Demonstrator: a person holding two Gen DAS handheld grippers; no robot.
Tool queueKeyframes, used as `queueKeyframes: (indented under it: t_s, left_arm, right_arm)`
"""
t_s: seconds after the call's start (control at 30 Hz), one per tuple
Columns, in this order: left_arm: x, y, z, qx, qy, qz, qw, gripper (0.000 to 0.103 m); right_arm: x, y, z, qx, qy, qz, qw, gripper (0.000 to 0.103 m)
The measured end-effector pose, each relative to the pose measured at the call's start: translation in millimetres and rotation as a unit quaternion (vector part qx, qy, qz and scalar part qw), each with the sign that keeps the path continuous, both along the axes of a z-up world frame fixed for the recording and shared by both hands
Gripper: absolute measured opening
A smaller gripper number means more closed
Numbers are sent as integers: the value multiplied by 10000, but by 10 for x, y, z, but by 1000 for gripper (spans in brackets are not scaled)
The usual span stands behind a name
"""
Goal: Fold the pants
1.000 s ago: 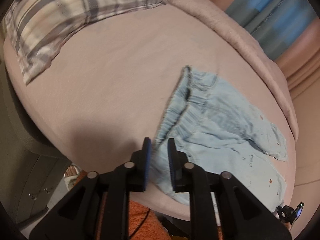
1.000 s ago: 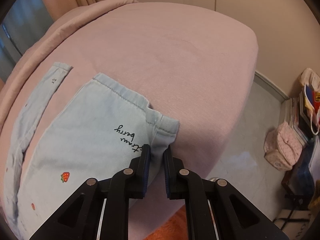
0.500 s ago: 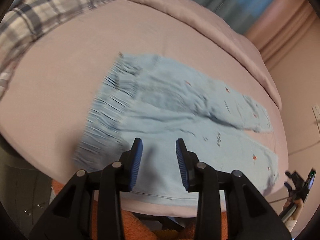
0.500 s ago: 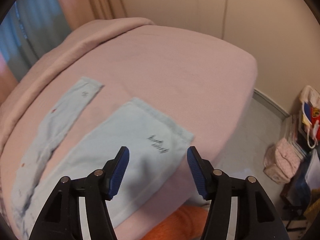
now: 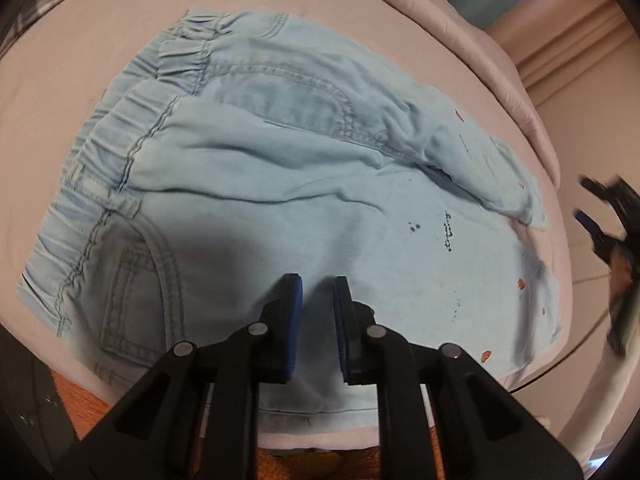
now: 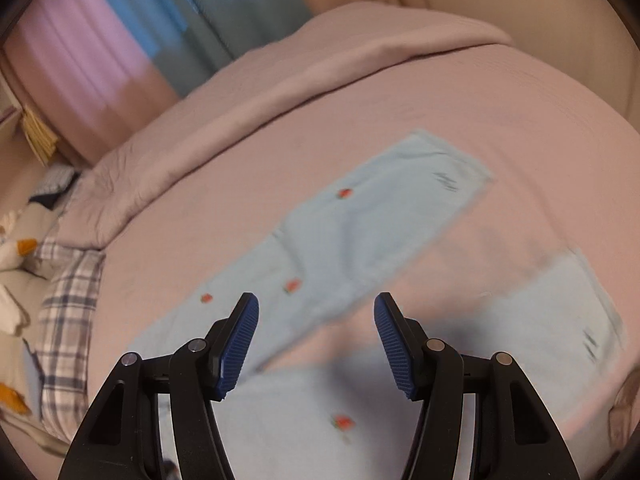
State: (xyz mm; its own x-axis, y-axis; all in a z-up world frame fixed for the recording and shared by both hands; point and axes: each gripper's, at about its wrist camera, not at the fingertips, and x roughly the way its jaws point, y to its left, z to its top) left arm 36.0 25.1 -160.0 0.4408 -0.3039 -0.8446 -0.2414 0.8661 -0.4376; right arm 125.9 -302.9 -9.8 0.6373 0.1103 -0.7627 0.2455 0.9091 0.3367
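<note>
Light blue pants [image 5: 280, 184] with small red strawberry prints lie spread on the pink bed, elastic waistband at the left, legs running right. The far leg is rumpled over the near one at the crotch. My left gripper [image 5: 317, 284] hovers over the near hip area, jaws narrowly apart with nothing between them. In the right wrist view the two legs [image 6: 360, 236] lie apart in a V. My right gripper [image 6: 316, 308] is wide open and empty above the gap between the legs. It also shows blurred in the left wrist view [image 5: 612, 232].
A pink bedsheet [image 6: 460, 96] covers the bed, with a folded pink duvet [image 6: 280, 76] along the far side. A plaid pillow [image 6: 68, 320] lies at the head end. Curtains [image 6: 140, 20] hang behind. Orange fabric [image 5: 88, 408] shows below the near bed edge.
Both grippers let go of the pants and opened. The left one moved from the waistband over the hip and narrowed again. The right one left the hem and swung over the legs.
</note>
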Motion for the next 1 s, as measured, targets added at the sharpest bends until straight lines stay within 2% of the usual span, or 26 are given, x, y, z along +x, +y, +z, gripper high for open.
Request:
queueKeyframes:
  t_s: [0.1, 0.2, 0.33, 0.47, 0.53, 0.6, 0.67, 0.7, 0.73, 0.77, 0.83, 0.93, 0.97, 1.0]
  left_arm:
    - [-19, 53, -7, -21, 5, 1, 10000, 9]
    - [-58, 123, -33, -94, -7, 97, 9999, 6]
    - [-94, 205, -37, -246, 14, 227, 9994, 4]
    - [-85, 116, -5, 70, -27, 96, 9999, 4]
    - [-75, 61, 8, 175, -40, 83, 9998, 4]
    - [-79, 64, 12, 162, -36, 125, 9998, 4]
    - [-88, 84, 9, 74, -49, 180, 9998, 3]
    - [-87, 84, 2, 45, -55, 191, 9998, 3]
    - [-66, 72, 3, 7, -59, 200, 9998, 3]
    - [-64, 79, 8, -35, -54, 216, 9997, 3]
    - [-80, 178, 18, -153, -25, 356, 9992, 2]
    - [-91, 192, 202, 36, -64, 402, 9992, 7]
    - [-76, 176, 302, 35, -191, 387, 9991, 13]
    - [-52, 158, 414, -19, -356, 349, 9988, 23]
  right_arm:
    - [458, 161, -103, 70, 222, -71, 9997, 60]
    - [822, 360, -190, -362, 352, -314, 9982, 60]
    - [1291, 370, -429, -568, 764, -509, 9942, 59]
    - [1621, 314, -796, -569, 1362, -886, 9851, 59]
    - [1675, 278, -929, -601, 1510, -1051, 9811, 59]
    - [1677, 287, -980, -756, 1494, -1092, 9798, 56]
    - [1632, 316, -979, -1081, 1481, -1164, 9761, 33]
    - [1606, 309, -977, -1089, 1462, -1179, 9761, 26]
    - [1553, 279, -973, -984, 1429, -1177, 9778, 13]
    - [1484, 249, -962, -803, 1381, -1144, 9805, 8]
    - [1286, 208, -885, -539, 1203, -1079, 9854, 4]
    - [746, 236, -606, -346, 506, -857, 9944, 4]
    - [530, 255, -514, -291, 287, -766, 9962, 4]
    - [264, 264, -416, -185, 25, -694, 9974, 4]
